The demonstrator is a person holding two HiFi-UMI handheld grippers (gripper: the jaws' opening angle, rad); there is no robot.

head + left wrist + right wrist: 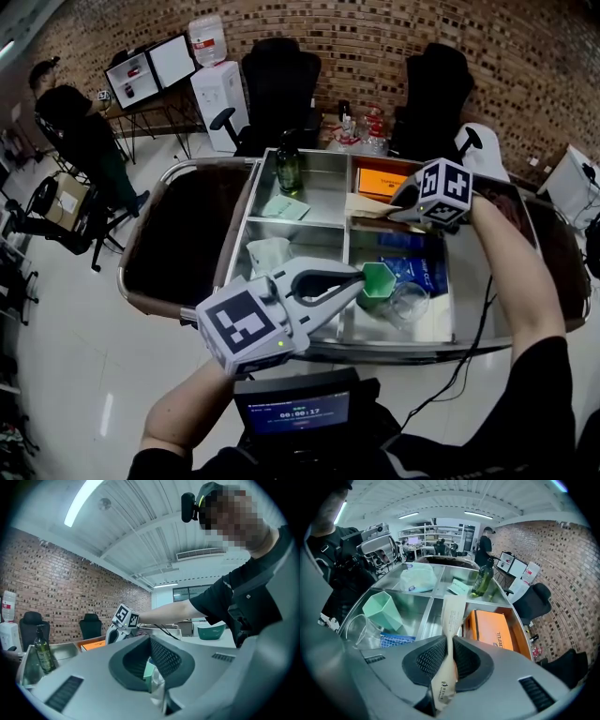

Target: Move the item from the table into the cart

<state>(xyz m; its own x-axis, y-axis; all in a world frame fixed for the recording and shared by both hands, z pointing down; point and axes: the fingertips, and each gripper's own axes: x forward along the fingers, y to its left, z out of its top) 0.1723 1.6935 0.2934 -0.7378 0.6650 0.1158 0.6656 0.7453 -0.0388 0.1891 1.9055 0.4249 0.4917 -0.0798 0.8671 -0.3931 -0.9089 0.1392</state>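
Holding a thin paper packet (452, 616), the right gripper (392, 212) has its fingers pinched tight on it. The packet hangs over the far right part of the cart (403, 349), just beside an orange box (380, 181) that lies in the far right corner.

The left gripper (362, 281) reaches into the near right part of the cart. Its fingers are pressed together on the wall of a green cup (378, 287), which sits tilted there. A clear cup (405, 302) is just beside the green cup, and a blue packet (414, 266) lies behind them. A dark bottle (288, 167) stands at the far left.
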